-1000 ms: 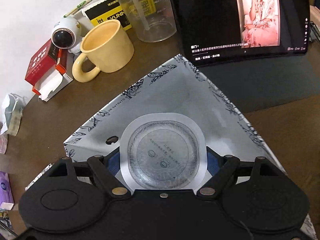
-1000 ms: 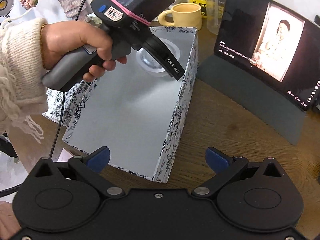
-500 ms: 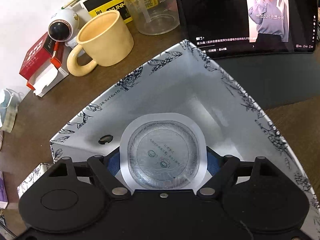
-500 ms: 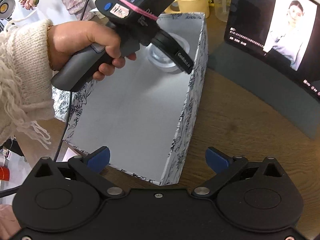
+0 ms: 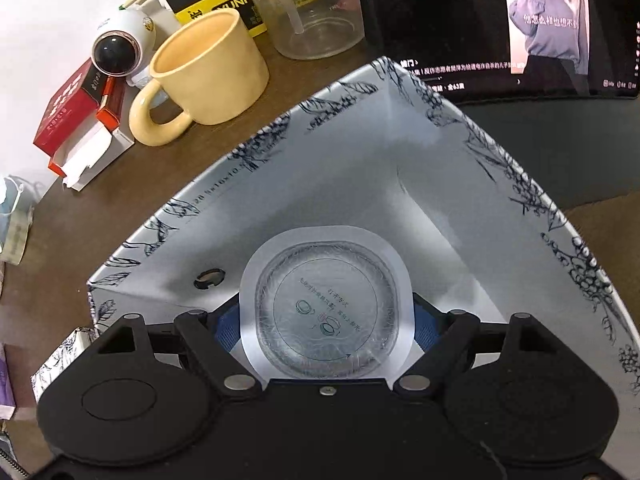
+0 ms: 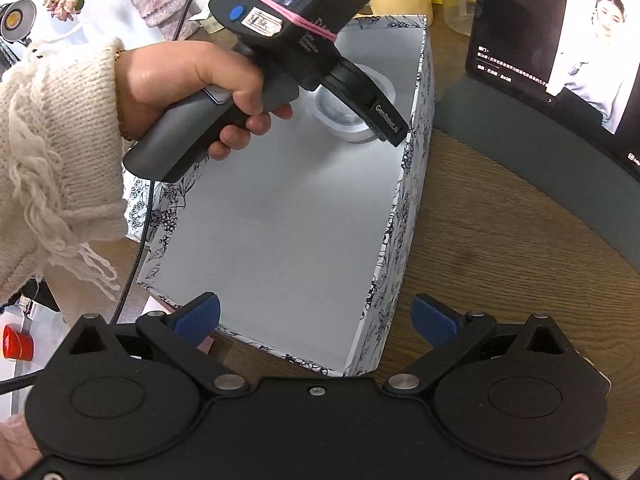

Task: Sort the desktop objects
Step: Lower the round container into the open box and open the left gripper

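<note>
The left gripper [image 5: 326,320] pinches a sealed cup [image 5: 326,310] inside the box's [image 5: 360,152] far corner — letting go high could tip it; right gripper [image 6: 316,316] spread, empty.

Sealed clear pod [image 5: 326,312], white-rimmed, foil lid printed.
Held level inside floral-print box [image 5: 408,136], near its far corner.

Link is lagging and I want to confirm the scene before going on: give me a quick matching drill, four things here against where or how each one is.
Things:
1. sealed round cup
2. yellow mug
3. right gripper
4. tablet

States:
A. open, holding nothing
B. on the table behind the patterned box
C. held in the left gripper over the box
D. propped up, screen lit

Pairs: 1-C, 2-B, 3-A, 4-D
</note>
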`<action>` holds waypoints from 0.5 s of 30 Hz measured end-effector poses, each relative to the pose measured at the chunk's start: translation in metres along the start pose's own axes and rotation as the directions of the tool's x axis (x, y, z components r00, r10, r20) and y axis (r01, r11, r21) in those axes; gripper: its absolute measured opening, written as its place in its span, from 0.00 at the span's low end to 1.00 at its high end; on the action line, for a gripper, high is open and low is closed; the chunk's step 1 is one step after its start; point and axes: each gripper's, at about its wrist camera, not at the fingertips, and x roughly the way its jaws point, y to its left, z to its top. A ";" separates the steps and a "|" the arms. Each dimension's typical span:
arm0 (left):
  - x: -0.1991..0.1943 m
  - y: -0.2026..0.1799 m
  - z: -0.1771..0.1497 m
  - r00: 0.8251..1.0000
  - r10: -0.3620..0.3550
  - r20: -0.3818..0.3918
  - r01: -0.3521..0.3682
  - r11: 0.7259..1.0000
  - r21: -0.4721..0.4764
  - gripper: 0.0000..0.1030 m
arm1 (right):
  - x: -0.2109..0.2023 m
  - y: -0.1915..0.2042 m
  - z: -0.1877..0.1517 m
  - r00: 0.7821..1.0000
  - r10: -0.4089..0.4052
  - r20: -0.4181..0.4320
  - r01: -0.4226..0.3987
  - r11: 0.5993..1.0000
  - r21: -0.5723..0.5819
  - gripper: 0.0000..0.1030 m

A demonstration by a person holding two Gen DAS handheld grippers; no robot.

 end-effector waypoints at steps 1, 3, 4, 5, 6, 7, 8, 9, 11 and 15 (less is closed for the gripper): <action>0.000 0.000 0.000 1.000 -0.001 0.001 0.001 1.000 -0.002 0.78 | 0.001 0.000 0.000 1.000 0.002 -0.001 -0.002 1.000 0.000 1.00; 0.001 0.000 0.000 1.000 -0.004 0.000 0.004 1.000 -0.004 0.78 | 0.001 0.000 0.001 1.000 0.004 -0.002 -0.004 1.000 0.000 1.00; 0.001 0.001 0.000 1.000 -0.006 -0.002 0.006 1.000 -0.006 0.78 | 0.002 0.000 0.001 1.000 0.005 -0.002 -0.005 1.000 0.000 1.00; 0.002 0.001 0.001 1.000 -0.008 -0.003 0.008 1.000 -0.007 0.78 | 0.002 0.000 0.001 1.000 0.007 -0.003 -0.007 1.000 0.000 1.00; 0.002 0.001 0.001 1.000 -0.010 -0.004 0.010 1.000 -0.008 0.78 | 0.003 0.000 0.001 1.000 0.008 -0.003 -0.008 1.000 0.000 1.00; 0.002 0.002 0.000 1.000 -0.012 -0.006 0.012 1.000 -0.010 0.79 | 0.003 0.000 0.002 1.000 0.009 -0.004 -0.009 1.000 0.000 1.00; 0.002 0.002 0.000 1.000 -0.013 -0.006 0.013 1.000 -0.014 0.79 | 0.004 0.000 0.002 1.000 0.009 -0.004 -0.009 1.000 0.000 1.00; 0.003 0.002 0.000 1.000 -0.014 -0.005 0.014 1.000 -0.015 0.80 | 0.004 0.000 0.002 1.000 0.009 -0.003 -0.009 1.000 -0.001 1.00; 0.002 0.001 0.000 1.000 -0.012 -0.006 0.012 1.000 -0.013 0.80 | 0.004 0.000 0.001 1.000 0.009 -0.003 -0.009 1.000 0.000 1.00; -0.001 -0.001 0.002 1.000 -0.014 0.004 0.014 1.000 -0.004 0.87 | 0.005 0.000 0.001 1.000 0.009 -0.001 -0.009 1.000 0.004 1.00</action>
